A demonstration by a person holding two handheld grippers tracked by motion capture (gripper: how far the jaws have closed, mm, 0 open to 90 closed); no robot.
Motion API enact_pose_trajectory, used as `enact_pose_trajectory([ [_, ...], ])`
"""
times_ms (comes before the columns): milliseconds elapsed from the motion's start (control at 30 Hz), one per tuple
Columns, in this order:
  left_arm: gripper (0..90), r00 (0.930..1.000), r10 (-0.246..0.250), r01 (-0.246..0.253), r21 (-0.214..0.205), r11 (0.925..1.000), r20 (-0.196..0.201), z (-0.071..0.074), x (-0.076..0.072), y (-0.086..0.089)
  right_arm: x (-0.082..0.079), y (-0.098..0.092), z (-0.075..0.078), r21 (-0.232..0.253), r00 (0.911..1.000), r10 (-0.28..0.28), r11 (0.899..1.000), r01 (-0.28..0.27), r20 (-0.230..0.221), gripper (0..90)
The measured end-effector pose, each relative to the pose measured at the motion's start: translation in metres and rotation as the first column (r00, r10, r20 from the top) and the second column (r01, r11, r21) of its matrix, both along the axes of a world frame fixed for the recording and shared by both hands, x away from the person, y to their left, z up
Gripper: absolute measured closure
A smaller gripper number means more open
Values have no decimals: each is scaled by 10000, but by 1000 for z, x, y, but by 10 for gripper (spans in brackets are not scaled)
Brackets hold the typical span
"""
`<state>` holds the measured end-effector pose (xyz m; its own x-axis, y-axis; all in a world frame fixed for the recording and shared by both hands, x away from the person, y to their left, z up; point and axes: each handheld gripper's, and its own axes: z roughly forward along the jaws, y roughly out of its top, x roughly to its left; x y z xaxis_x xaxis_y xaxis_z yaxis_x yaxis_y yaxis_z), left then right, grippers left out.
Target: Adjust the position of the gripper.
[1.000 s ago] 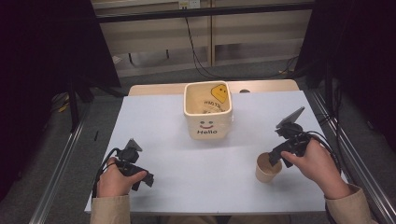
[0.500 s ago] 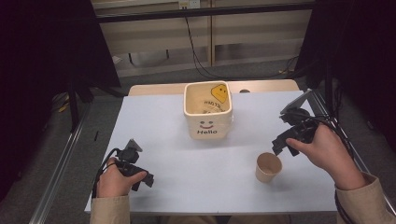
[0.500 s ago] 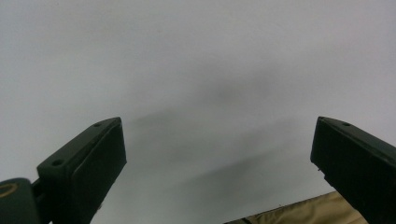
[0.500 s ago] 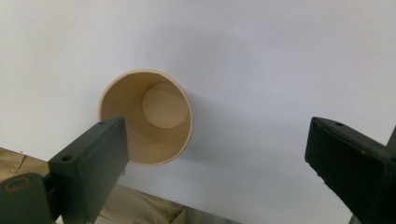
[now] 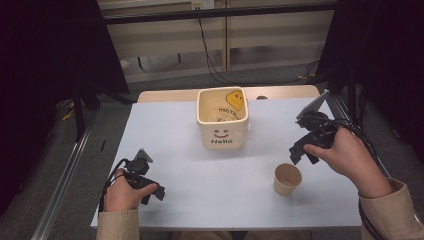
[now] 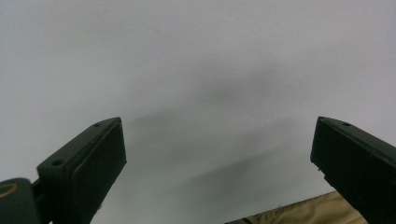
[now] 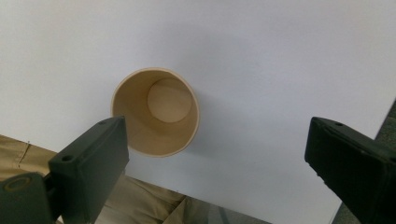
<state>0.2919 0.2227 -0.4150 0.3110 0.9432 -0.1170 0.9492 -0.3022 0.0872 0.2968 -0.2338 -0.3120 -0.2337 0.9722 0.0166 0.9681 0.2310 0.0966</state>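
We see the cup (image 5: 288, 179) standing upright on the white surface (image 5: 170, 135), already set down. Our right claw (image 5: 299, 153) hangs above it, wide and empty. Left claw (image 5: 152, 192) rests wide, holding nothing. Little seems left.

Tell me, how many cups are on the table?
1. The paper cup stands upright and empty near the table's front right; the square bin could hide more.
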Motion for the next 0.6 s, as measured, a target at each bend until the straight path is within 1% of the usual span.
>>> enact_pose_trajectory([
  [67,31,10000,3,-3,4,10000,0,0,0,0,1,0,6,-64,10000,-17,10000,17,18,58],
  [100,32,10000,3,-3,4,10000,0,0,0,0,1,0,6,-64,10000,-17,10000,17,18,58],
  [167,32,10000,-94,93,71,9999,5,0,0,0,2,1,12,-102,10000,92,9999,-92,6,57],
  [233,32,10000,-91,91,56,9999,9,0,1,0,2,2,14,-147,10000,77,9999,-77,27,57],
  [267,32,10000,-83,83,66,9999,21,0,1,0,3,5,15,-93,9999,157,9998,-157,-11,58],
  [367,32,10000,-88,88,51,9999,28,0,1,0,3,7,17,-94,9998,217,9997,-217,-32,59],
  [433,32,9999,-99,99,46,9999,17,0,1,0,3,8,18,-130,9997,245,9996,-245,-21,58],
  [467,32,10000,-41,41,-51,10000,0,0,0,-1,3,10,20,-140,9996,272,9995,-272,9,58],
  [600,32,10000,-44,44,-54,10000,22,0,0,-1,3,12,22,-224,9996,286,9993,-286,14,57],
])
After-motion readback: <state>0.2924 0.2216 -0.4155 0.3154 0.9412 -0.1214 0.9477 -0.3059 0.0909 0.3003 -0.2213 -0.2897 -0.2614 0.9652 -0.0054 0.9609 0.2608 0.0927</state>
